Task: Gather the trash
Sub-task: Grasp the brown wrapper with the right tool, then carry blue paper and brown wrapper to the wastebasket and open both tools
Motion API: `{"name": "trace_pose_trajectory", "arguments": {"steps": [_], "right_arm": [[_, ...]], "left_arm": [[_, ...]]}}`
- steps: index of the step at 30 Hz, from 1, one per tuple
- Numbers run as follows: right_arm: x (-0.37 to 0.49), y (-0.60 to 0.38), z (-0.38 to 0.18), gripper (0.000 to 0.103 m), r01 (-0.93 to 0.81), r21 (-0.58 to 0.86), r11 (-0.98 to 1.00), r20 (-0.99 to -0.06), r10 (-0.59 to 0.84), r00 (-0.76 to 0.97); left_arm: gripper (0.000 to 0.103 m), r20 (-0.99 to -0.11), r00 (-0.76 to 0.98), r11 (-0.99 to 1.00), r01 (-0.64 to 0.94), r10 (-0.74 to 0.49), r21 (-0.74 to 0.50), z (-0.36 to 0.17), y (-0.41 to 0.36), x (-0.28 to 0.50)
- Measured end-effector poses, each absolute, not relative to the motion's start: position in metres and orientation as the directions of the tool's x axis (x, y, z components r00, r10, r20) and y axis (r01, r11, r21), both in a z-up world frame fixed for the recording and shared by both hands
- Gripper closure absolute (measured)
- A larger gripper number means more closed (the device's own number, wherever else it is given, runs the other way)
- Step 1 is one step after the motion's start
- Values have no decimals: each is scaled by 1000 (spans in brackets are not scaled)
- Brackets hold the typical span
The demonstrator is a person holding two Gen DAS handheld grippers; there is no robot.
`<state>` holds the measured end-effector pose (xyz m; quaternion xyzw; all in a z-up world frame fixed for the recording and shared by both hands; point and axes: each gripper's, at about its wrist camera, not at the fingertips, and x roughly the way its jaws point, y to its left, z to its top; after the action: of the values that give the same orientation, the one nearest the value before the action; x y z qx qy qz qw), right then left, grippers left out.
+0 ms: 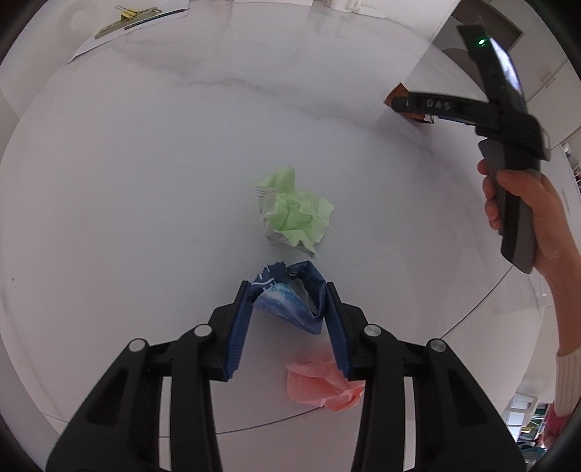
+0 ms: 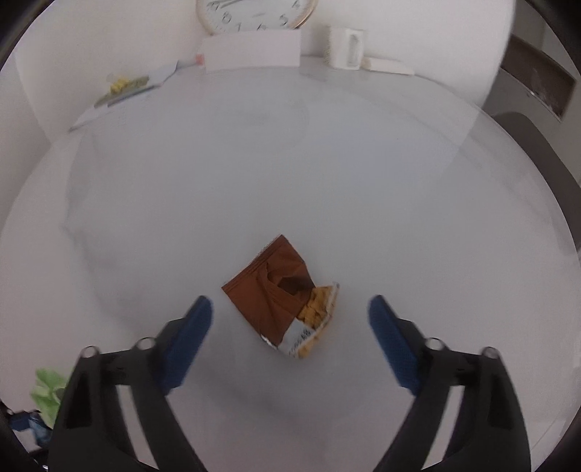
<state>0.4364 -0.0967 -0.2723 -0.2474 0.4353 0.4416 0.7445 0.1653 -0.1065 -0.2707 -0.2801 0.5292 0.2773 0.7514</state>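
Note:
A crumpled dark blue wrapper [image 1: 292, 299] sits between the blue pads of my left gripper [image 1: 288, 287], and both pads press on its sides. Just beyond it lies a ball of green paper [image 1: 296, 214]. A crumpled pink paper [image 1: 316, 385] rests on the table under the right finger. My right gripper [image 2: 290, 301] hangs open over a brown snack packet [image 2: 279, 294], whose torn end shows yellow print; its pads stand well apart from the packet on both sides. The right gripper's body [image 1: 508, 119], held by a hand [image 1: 533, 214], shows in the left wrist view above that brown packet [image 1: 399, 96].
The round white table [image 2: 326, 174] carries papers with a yellow clip [image 2: 121, 87] at the far left, a white box [image 2: 252, 49], a clock [image 2: 256, 14] and a white holder [image 2: 346, 47] at the back. A dark chair [image 2: 537, 145] stands at the right. Green paper [image 2: 47, 394] lies lower left.

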Motion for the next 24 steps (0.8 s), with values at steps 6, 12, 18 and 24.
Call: {"name": "trace_pose_trajectory", "arguments": {"steps": [6, 12, 18, 24], "right_arm": [[444, -98, -268, 62, -874, 39, 484, -855, 469, 221], [446, -105, -259, 63, -871, 74, 485, -847, 492, 201], [427, -130, -226, 63, -861, 103, 498, -818, 535, 212], [357, -170, -183, 63, -864, 102, 493, -795, 562, 227]], "left_arm": [[64, -944, 305, 682, -717, 122, -144, -262, -98, 163], [64, -938, 326, 683, -712, 121, -159, -252, -92, 157], [64, -928, 347, 714, -683, 135, -152, -236, -96, 137], [64, -918, 377, 752, -638, 120, -163, -216, -107, 105]]}}
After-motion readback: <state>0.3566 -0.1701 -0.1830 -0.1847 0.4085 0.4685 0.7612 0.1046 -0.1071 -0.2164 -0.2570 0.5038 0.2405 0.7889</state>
